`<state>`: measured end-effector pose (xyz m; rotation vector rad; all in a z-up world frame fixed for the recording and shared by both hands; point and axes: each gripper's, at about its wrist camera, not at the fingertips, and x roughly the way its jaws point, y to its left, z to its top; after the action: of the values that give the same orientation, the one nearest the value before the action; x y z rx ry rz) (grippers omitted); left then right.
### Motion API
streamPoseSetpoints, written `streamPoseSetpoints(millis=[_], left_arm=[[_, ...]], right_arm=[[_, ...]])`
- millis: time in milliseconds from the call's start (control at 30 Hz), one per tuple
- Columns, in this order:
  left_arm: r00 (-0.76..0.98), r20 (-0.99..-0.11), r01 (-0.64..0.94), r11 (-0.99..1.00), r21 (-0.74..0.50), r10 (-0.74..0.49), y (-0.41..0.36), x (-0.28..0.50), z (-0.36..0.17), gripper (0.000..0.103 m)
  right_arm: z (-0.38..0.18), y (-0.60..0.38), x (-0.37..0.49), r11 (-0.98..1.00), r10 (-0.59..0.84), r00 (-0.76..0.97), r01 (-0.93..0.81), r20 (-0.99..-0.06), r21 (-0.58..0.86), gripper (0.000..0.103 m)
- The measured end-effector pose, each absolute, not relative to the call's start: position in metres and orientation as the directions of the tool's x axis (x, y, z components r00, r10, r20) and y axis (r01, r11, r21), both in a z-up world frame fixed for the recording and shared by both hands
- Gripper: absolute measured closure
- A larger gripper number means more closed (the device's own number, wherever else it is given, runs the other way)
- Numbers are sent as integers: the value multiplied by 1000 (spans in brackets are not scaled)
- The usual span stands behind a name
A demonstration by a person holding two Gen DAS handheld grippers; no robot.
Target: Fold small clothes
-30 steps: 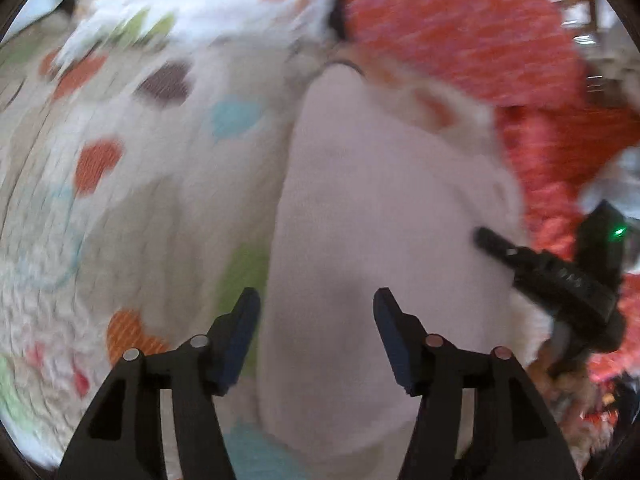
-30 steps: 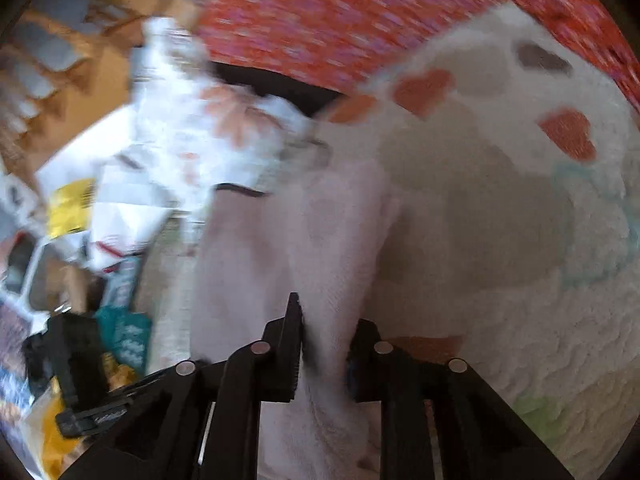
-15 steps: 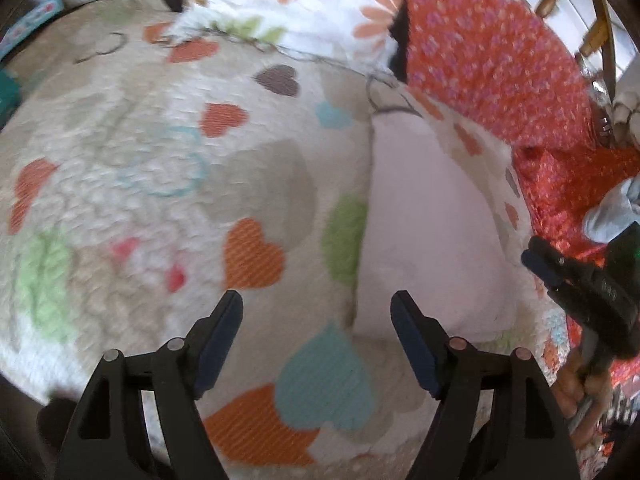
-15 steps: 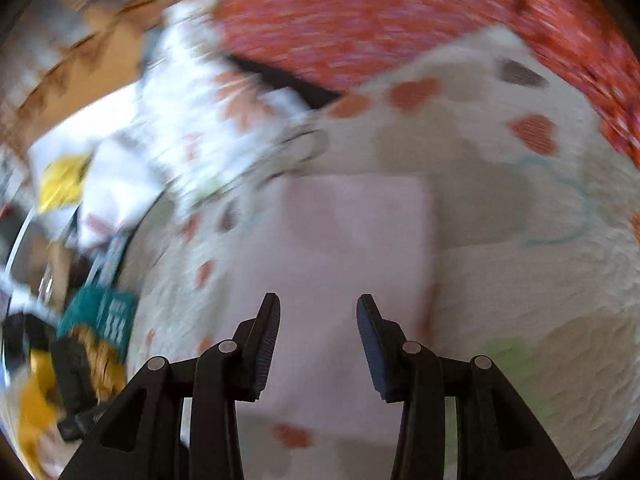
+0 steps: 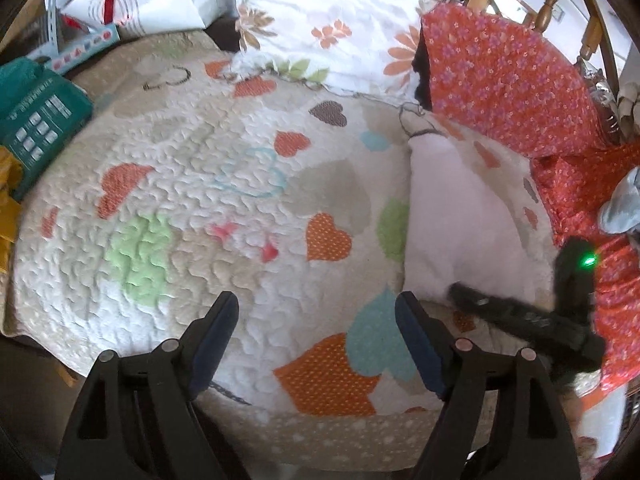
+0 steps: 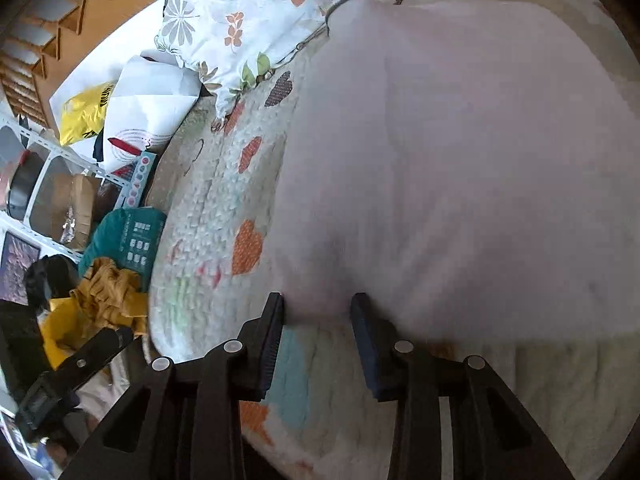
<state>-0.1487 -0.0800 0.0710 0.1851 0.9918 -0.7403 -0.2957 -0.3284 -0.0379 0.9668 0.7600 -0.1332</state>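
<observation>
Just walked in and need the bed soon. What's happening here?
A person with a gripper in each hand is folding small clothes on a heart-print quilt. A pale pink garment lies flat on it. The right gripper is at its near edge, jaws closing, not yet pinching. The left gripper is opening over bare quilt, holding nothing.

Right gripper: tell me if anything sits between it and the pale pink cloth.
Nothing visible does. The right gripper is at the near edge of the pale pink cloth, its jaws closing with the cloth's edge between the tips. Only the heart-patterned quilt lies underneath. The left gripper is off to the side, jaws opening over the quilt.
</observation>
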Motion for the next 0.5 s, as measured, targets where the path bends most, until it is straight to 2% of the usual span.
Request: streamPoseSetpoints(millis=[267, 367, 500], left_arm=[[332, -794, 655, 730, -193, -508, -77, -155, 77, 23], [341, -792, 661, 728, -182, -507, -76, -156, 78, 21], [335, -802, 663, 728, -172, -495, -77, -152, 71, 19]], right_arm=[[36, -369, -291, 638, 75, 798, 423, -598, 643, 64], [35, -390, -271, 613, 81, 808, 422, -584, 668, 64], [-1, -426, -229, 496, 182, 809, 415, -559, 762, 64]])
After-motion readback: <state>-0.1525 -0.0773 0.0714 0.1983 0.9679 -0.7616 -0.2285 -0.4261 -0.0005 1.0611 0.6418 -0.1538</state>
